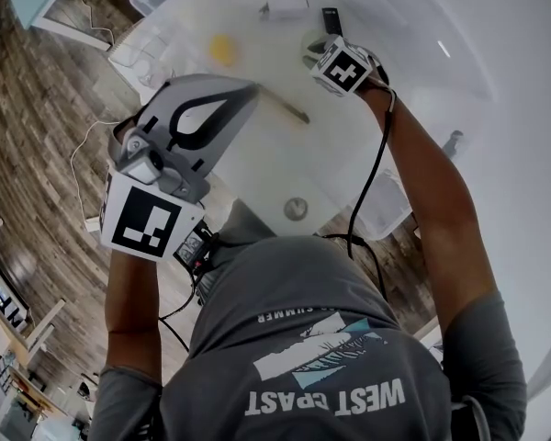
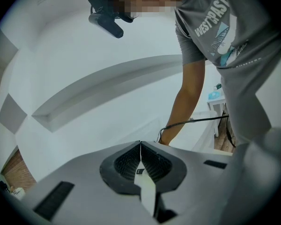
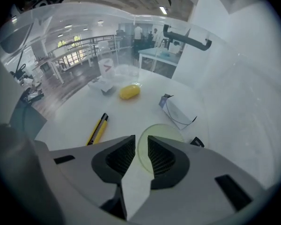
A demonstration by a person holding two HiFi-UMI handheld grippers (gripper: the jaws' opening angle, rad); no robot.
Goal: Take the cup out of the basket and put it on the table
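The right tongs (image 3: 140, 138) are reaching far across the white surface (image 3: 131, 112) to the cup (image 3: 165, 129). The two jaws are standing a little bit apart, and the left edge of the pale green cup is showing in the gap. They are not squeezing it, as far as I can see, so they are holding nothing. The cup is looking like it is sitting on the surface already, so I think the job is nearly done. I cannot tell which thing is the basket.

The left tongs (image 2: 140, 145) are pressing tight together with nothing in them. The person is holding them up high, close to the body and pointing away from the surface. I think that is keeping them out of the way, since one pair is enough for a light cup.

A yellow knife (image 3: 97, 129), a yellow lump (image 3: 129, 92) and a small clear box (image 3: 179, 111) are lying around, none touching the cup.

The gray shirt (image 1: 331, 338) is showing "WEST COAST" in big white letters, and "SUMMER" in small ones.
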